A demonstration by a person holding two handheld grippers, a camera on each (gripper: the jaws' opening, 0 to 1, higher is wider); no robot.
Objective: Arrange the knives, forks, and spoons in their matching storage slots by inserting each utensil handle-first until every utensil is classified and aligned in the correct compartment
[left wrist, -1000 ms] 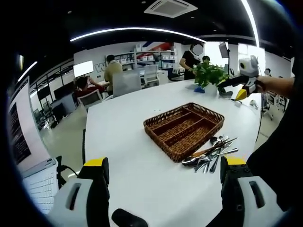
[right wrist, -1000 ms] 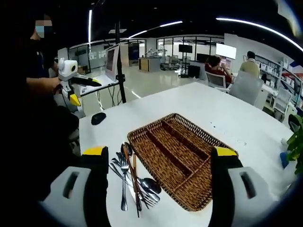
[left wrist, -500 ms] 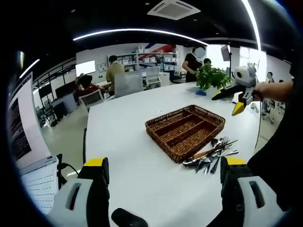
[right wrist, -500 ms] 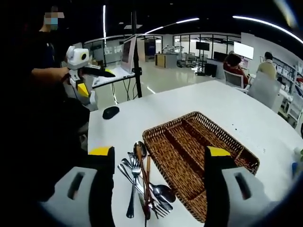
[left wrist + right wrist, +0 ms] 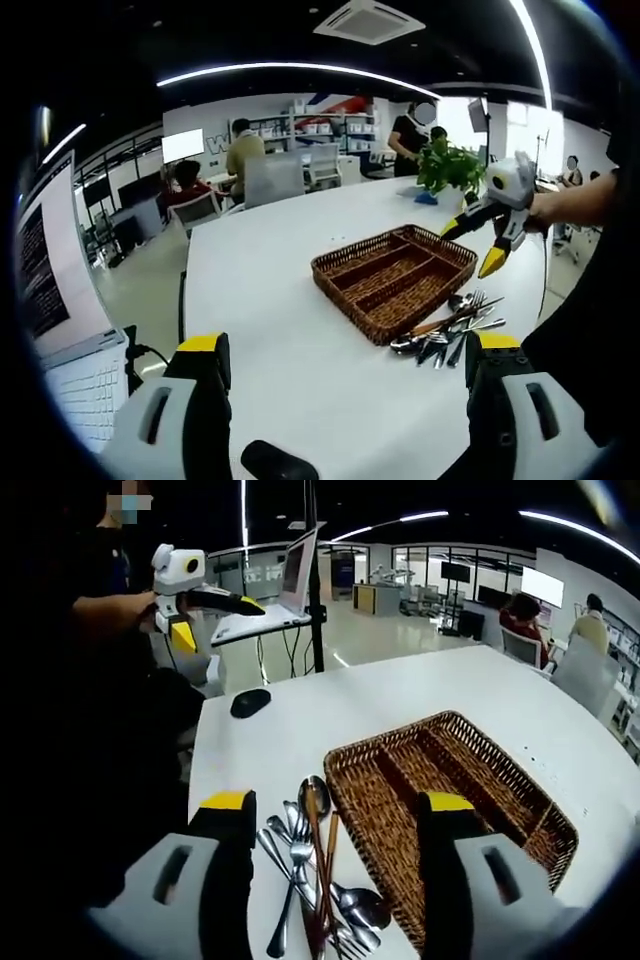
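A brown wicker tray (image 5: 385,272) with long compartments lies on the white table; nothing shows in its slots. Beside it is a loose pile of metal forks and spoons and wooden-handled pieces (image 5: 448,328). My left gripper (image 5: 350,345) is open, held back from the table's near edge with nothing between its jaws. The right gripper (image 5: 472,245), held in a hand, hovers open above the tray's right end. In the right gripper view my right gripper (image 5: 338,802) is open over the cutlery pile (image 5: 315,875) and the tray (image 5: 470,770). The left gripper (image 5: 215,622) is raised at far left.
A black computer mouse (image 5: 249,702) lies on the table near the person's side. A laptop on a stand (image 5: 290,585) rises behind it. A potted plant (image 5: 448,165) sits at the table's far end. People sit and stand at desks beyond the table.
The right gripper has come down and closer to the tray and the cutlery pile, which loom larger in its view. The left gripper has hardly moved.
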